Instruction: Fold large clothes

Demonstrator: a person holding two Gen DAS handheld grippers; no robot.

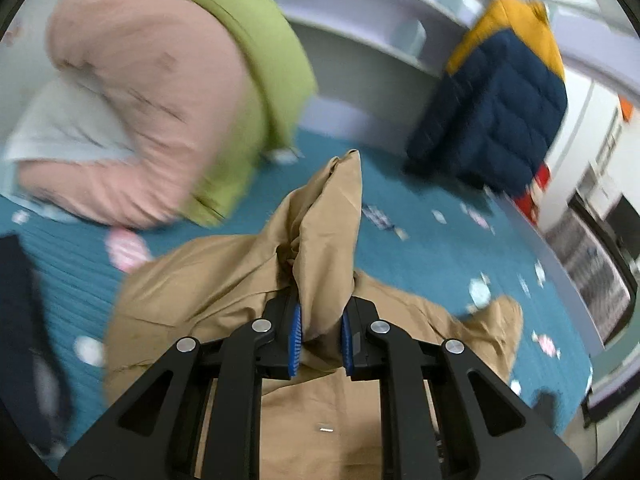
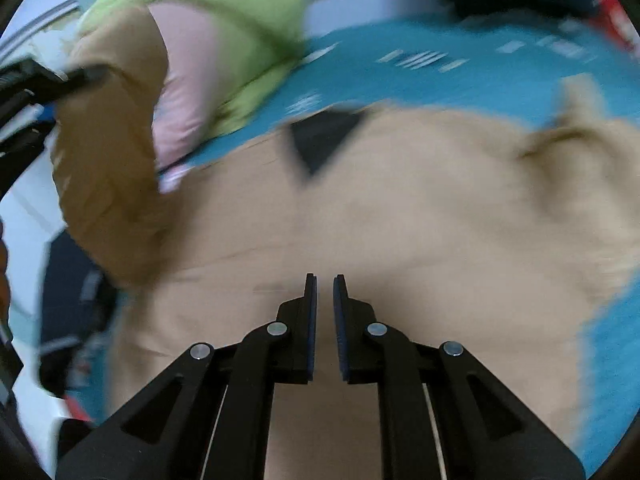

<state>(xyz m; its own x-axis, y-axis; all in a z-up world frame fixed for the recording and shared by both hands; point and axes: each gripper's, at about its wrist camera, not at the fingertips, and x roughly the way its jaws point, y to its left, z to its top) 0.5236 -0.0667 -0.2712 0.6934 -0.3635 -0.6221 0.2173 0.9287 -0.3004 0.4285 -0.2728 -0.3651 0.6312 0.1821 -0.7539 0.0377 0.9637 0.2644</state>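
A large tan coat lies spread on a teal bedspread. My left gripper is shut on a bunched fold of the tan coat, likely a sleeve, which rises between the blue pads and points away. In the right wrist view the tan coat fills the middle, with a dark triangular lining patch. My right gripper hovers over the coat, jaws nearly together with a thin gap, nothing between them. The left gripper shows at far left, holding up tan fabric.
A pile of pink and green padded jackets lies at the back left of the bed. A navy and yellow puffer jacket lies at the back right by a white headboard. A dark garment lies at the left edge.
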